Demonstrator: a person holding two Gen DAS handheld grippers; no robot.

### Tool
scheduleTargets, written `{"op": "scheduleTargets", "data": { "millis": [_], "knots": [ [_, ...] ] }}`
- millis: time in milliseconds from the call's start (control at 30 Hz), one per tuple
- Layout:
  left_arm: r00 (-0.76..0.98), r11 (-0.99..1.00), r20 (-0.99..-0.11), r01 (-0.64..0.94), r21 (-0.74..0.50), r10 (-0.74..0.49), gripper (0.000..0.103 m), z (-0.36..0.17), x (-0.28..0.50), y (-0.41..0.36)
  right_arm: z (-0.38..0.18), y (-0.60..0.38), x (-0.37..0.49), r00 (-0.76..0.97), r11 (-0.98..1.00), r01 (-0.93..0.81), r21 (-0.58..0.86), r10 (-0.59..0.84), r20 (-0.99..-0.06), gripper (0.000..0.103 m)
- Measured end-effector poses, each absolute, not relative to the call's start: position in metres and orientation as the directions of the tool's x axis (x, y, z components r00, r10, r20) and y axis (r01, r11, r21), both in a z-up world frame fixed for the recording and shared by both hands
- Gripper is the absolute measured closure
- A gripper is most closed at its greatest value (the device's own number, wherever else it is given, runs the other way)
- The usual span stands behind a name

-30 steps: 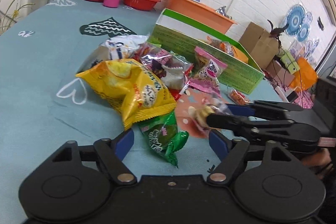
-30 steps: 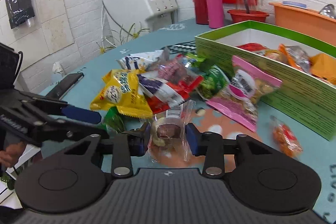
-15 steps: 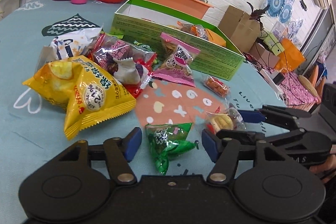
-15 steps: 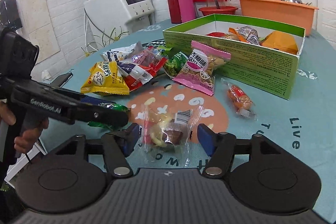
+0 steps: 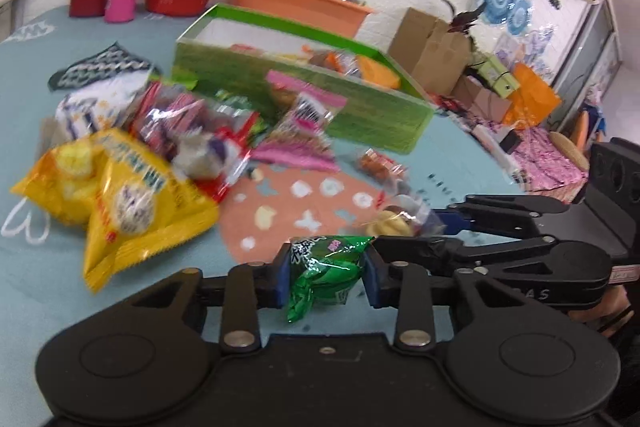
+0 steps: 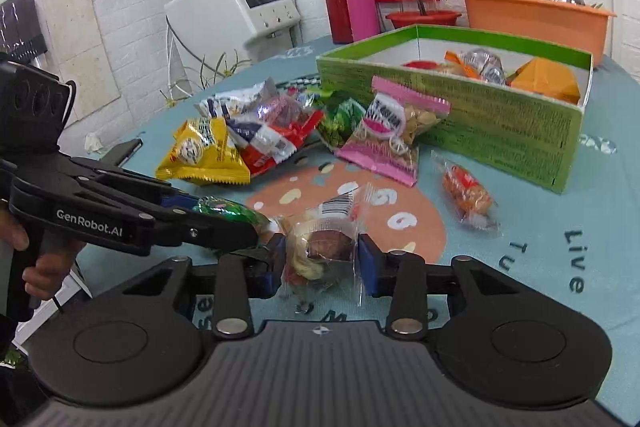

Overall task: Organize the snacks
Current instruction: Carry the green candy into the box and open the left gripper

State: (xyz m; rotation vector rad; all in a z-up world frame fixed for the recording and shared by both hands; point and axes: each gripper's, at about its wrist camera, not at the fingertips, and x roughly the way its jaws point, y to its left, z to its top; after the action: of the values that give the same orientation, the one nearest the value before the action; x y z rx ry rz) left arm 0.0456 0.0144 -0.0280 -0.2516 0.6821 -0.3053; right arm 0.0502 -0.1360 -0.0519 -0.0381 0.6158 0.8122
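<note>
We see a teal tablecloth covering the table, with a green cardboard box on it toward the back, already holding a few orange and silver snack packs. In front of the box lies a loose snack heap: a yellow chip bag, a pink-topped cracker bag leaning against the box wall, a red and white packet, and a small orange wrapped snack lying alone just beside the box. The left gripper has its jaws closing, and we see the pads pressing both sides of a green candy packet. The right gripper has its jaws closing too, pinching a clear-wrapped pastry. Both grippers sit side by side near the table's front edge, well apart from the box. A hand grips the left handle.
</note>
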Motion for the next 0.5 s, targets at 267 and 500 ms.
{"op": "scheduleTargets", "data": {
  "millis": [267,500],
  "knots": [
    [0.809,0.925,-0.466,0.238,-0.296,-0.357,0.041,0.027,0.089,0.012,-0.006,-0.152,0.065,0.648,0.744,-0.657,0.12,0.639,-0.414,0.036],
    [0.825,0.94,-0.47,0.201,-0.275,-0.314,0.041,0.048,0.161,0.014,0.02,-0.159,0.109,0.744,0.806,-0.581,0.11,0.581,-0.33,0.035]
  ]
}}
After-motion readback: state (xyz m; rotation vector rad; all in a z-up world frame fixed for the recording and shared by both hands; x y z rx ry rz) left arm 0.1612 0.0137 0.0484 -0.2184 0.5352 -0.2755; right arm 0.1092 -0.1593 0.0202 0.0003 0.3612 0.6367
